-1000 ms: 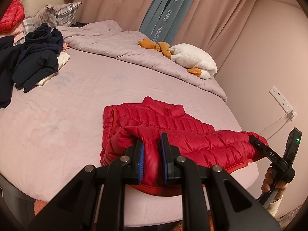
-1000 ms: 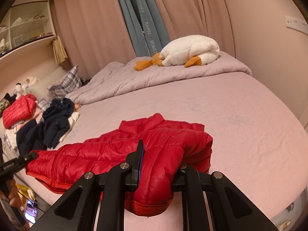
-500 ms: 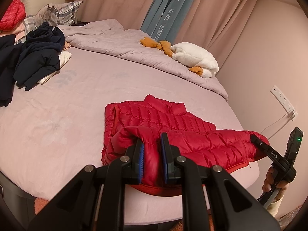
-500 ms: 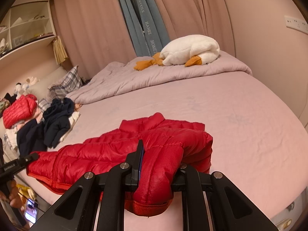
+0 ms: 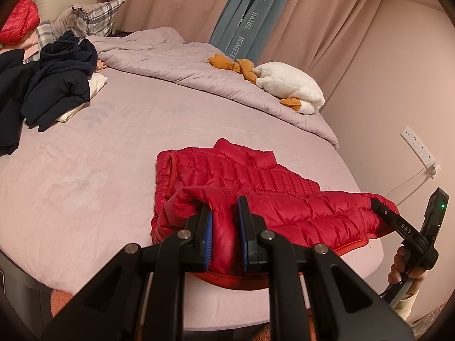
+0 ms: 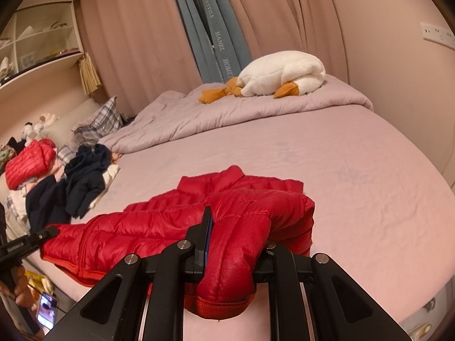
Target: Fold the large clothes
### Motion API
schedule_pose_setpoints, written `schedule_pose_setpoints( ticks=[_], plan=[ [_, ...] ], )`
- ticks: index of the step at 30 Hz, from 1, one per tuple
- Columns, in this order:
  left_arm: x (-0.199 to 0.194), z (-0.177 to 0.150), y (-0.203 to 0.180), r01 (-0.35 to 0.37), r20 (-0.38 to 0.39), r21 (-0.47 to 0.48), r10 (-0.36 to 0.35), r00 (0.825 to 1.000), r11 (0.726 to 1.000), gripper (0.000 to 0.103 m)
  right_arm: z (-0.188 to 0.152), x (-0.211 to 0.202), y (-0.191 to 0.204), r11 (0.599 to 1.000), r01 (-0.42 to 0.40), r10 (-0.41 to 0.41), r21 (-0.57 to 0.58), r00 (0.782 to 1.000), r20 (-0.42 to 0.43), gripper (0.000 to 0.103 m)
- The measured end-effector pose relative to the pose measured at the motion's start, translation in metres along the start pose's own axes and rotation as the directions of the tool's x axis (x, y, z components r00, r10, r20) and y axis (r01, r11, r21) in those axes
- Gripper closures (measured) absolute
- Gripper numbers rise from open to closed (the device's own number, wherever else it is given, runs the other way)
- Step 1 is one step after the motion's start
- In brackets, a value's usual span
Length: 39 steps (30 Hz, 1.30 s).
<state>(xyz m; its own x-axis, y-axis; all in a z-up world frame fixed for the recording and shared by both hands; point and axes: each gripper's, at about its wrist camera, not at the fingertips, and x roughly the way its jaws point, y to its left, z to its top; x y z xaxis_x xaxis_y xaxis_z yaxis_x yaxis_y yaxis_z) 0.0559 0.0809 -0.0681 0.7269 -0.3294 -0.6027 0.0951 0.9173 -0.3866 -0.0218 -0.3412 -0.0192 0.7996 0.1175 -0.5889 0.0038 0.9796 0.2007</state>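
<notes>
Red puffer jacket [image 5: 250, 196] lies on the bed [image 5: 113, 147], near the front edge, collar pointing toward the curtains [image 6: 136, 37]. Its near hem is lifted and partly doubled back over the body.

Left gripper [image 5: 223, 234]: clamped on a bunched fold of the jacket at the hem's left end, red fabric pinched between the blue pads. Right gripper [image 6: 236, 241]: clamped on the other hem corner, fabric draped over and hiding the right finger; in the left wrist view it sits at the jacket's far right end, with the hand [image 5: 403, 270] on its handle.

Further out:
- pile of dark clothes [image 5: 57, 85] on the bed's left side, well apart from the jacket
- second red jacket [image 6: 28, 164] on the heap beyond that pile
- grey duvet [image 6: 241, 110] bunched along the far side, white plush goose [image 6: 281, 74] on top
- plaid pillow [image 5: 91, 20] at the far left corner
- power strip [image 5: 418, 147] on the wall, cable hanging
</notes>
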Motion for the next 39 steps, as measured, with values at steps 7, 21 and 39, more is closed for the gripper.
schedule_pose_setpoints(
  ticks=[7,21,39],
  plan=[
    [0.0,-0.001,0.001,-0.001,-0.001,-0.002,0.001,1.0,1.0,0.087,0.0,0.0,0.001,1.0,-0.002,0.002,-0.002,1.0,0.0,0.087],
    [-0.001,-0.001,0.001,-0.019,-0.006,0.002,0.019,1.0,1.0,0.087,0.001,0.001,0.005,1.0,-0.008,0.008,-0.008,1.0,0.003,0.087],
    [0.01,0.013,-0.001,-0.043,-0.015,-0.006,0.043,0.999,0.999,0.087,0.004,0.004,0.006,1.0,-0.019,0.019,-0.02,1.0,0.013,0.087]
  ],
)
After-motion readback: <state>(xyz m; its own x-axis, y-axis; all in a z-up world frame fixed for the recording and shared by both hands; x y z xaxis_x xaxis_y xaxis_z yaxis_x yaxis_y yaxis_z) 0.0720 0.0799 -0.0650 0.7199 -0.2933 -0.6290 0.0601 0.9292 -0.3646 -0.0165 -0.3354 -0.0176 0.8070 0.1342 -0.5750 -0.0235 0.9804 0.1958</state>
